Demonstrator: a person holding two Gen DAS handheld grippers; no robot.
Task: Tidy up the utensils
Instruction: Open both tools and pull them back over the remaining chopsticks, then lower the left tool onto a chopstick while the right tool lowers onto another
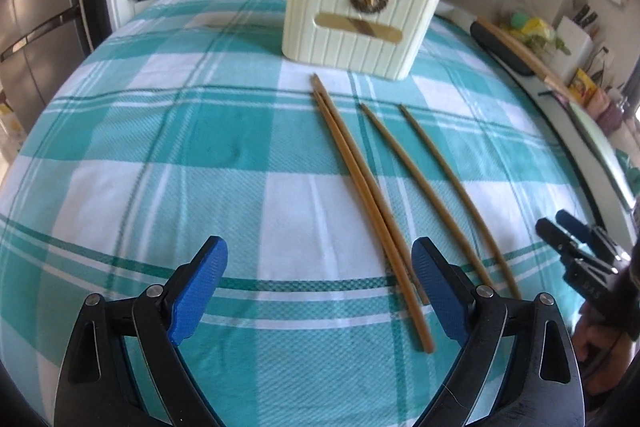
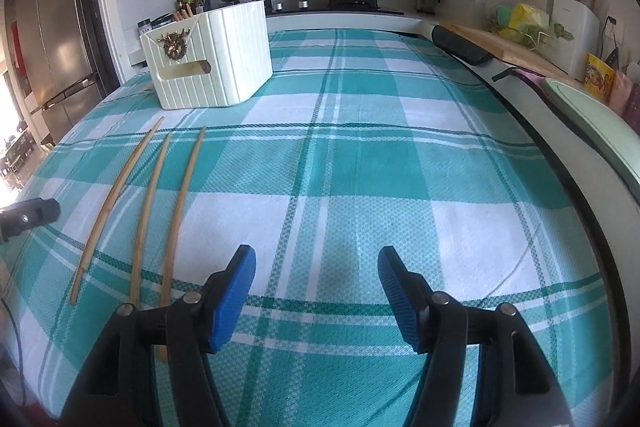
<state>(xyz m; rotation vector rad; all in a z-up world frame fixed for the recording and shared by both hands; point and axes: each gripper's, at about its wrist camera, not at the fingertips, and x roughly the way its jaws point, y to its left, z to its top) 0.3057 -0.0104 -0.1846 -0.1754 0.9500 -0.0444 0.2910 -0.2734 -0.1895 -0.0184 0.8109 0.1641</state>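
Both grippers, left (image 1: 320, 291) and right (image 2: 316, 291), hover with jaws spread wide, grasping nothing, above the teal-checked tablecloth (image 2: 360, 167). Cream ribbed holder (image 1: 356, 19) stands upright at far side of the cloth, several chopstick ends showing at its top. Four loose chopsticks (image 1: 368, 195) lie flat between the holder and the left gripper, two touching, two apart.

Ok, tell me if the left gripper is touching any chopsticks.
Apart. In the left wrist view the left gripper is open over bare cloth, the chopsticks lying beyond it.
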